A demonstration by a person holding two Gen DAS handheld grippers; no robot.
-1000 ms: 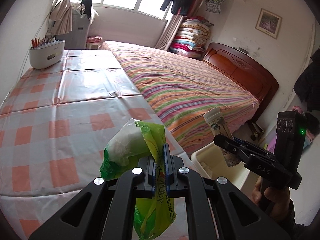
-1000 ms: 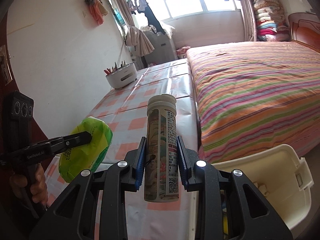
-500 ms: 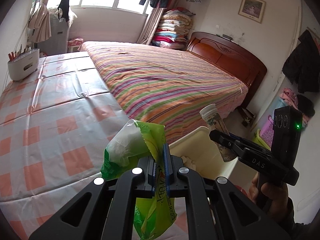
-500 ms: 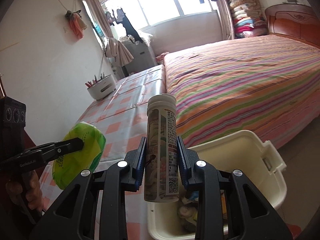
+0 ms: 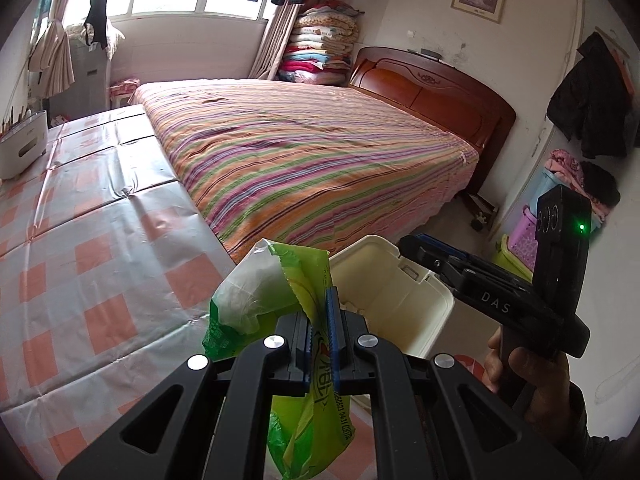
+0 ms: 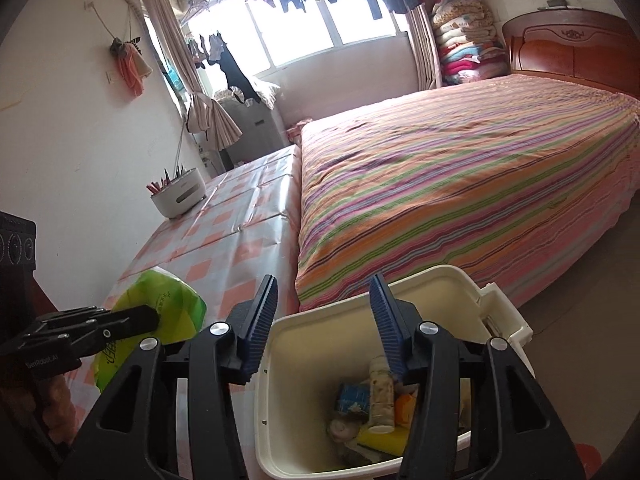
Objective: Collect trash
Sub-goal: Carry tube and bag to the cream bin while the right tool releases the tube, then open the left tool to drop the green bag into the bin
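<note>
My left gripper [image 5: 321, 312] is shut on a green plastic wrapper [image 5: 264, 292], held above the table edge beside the cream trash bin [image 5: 436, 320]. The wrapper also shows in the right wrist view [image 6: 160, 312], with the left gripper [image 6: 148, 320] at the left. My right gripper [image 6: 324, 300] is open and empty, directly above the bin [image 6: 276, 360]. It appears in the left wrist view [image 5: 408, 246] over the bin's far rim. The tall cylindrical bottle [image 6: 380, 392] lies inside the bin among other trash.
A table with an orange-checked plastic cloth [image 5: 80, 240] lies left of the bin. A white holder with sticks [image 6: 178, 196] stands at its far end. A striped bed [image 6: 460, 184] fills the right. Laundry baskets [image 5: 520, 248] stand by the wall.
My right gripper opened and let go of the bottle, which dropped into the bin. Both grippers moved right, toward the bin. The left gripper still holds the wrapper.
</note>
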